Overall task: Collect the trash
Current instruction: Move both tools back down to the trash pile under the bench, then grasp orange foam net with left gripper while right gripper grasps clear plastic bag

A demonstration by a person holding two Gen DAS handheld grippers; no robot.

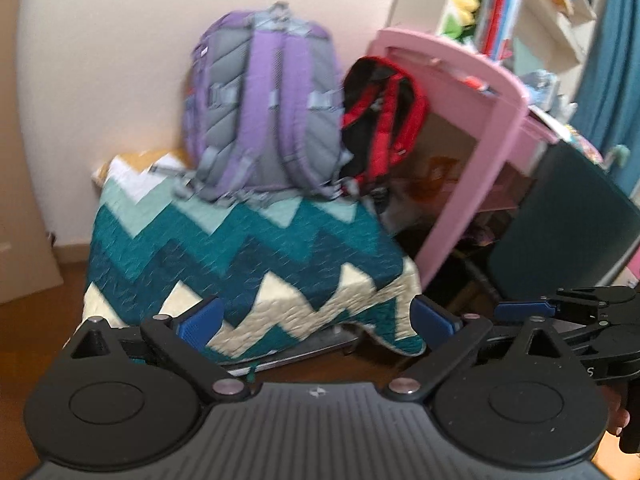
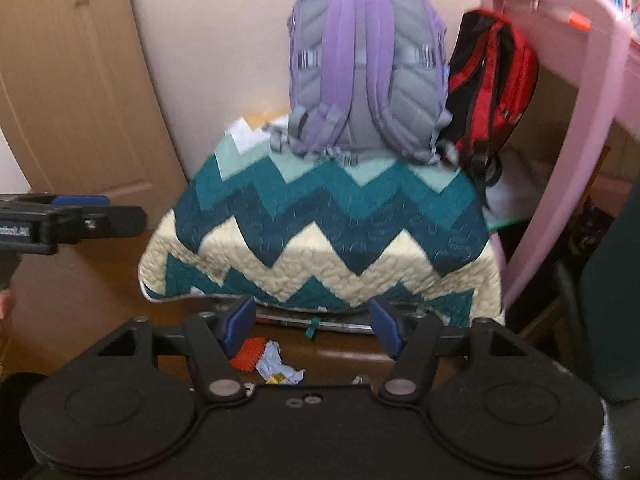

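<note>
Both jaws wide and empty; right gripper [image 2: 312, 330] above crumpled paper [image 2: 280, 370], light, soft, probably pinched at its middle; left gripper [image 1: 316, 316] spare.

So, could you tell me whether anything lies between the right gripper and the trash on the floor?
Nothing visible does. The right gripper is open, and the scraps, orange and pale blue, lie on bare floor below its fingers, clear of the quilt.

Purple backpack [image 2: 366, 68] on zigzag quilt [image 2: 328, 236]
</note>
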